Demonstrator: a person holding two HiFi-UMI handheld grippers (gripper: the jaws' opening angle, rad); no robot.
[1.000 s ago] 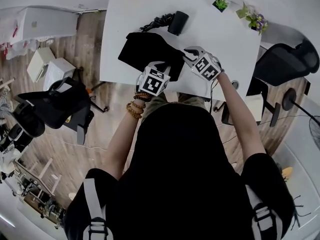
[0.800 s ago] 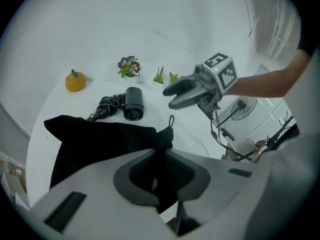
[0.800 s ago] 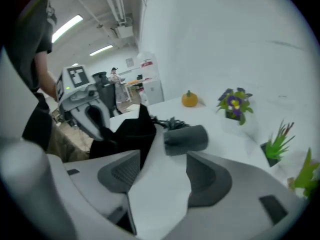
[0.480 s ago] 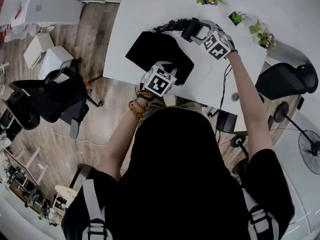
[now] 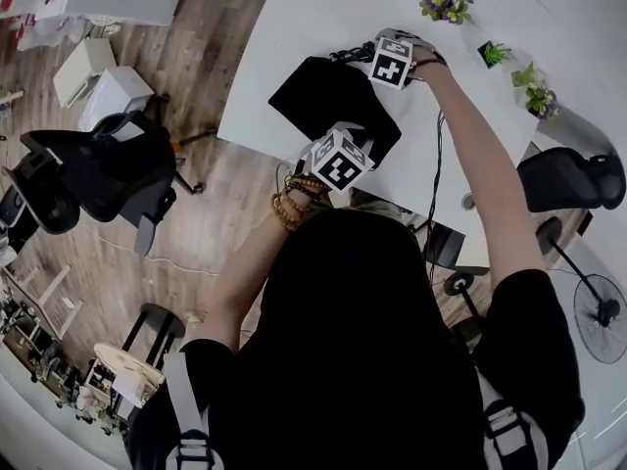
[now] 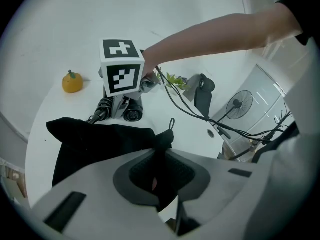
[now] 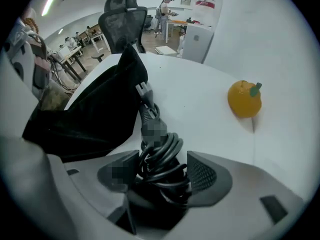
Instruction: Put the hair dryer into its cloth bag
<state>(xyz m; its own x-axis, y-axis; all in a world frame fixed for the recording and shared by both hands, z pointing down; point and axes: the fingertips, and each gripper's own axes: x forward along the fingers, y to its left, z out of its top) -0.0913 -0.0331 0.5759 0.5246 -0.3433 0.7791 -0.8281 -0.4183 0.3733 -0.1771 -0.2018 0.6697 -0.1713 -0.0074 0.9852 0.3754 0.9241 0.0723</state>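
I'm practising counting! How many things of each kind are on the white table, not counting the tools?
Bag: 1
Dryer: 1
Orange: 1
Plants: 3
Total: 6

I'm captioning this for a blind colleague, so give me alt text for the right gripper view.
The right gripper, jaws open, straddles the hair dryer's coiled black cord on a white table. A black cloth bag lies at left, and an orange fruit sits at right.
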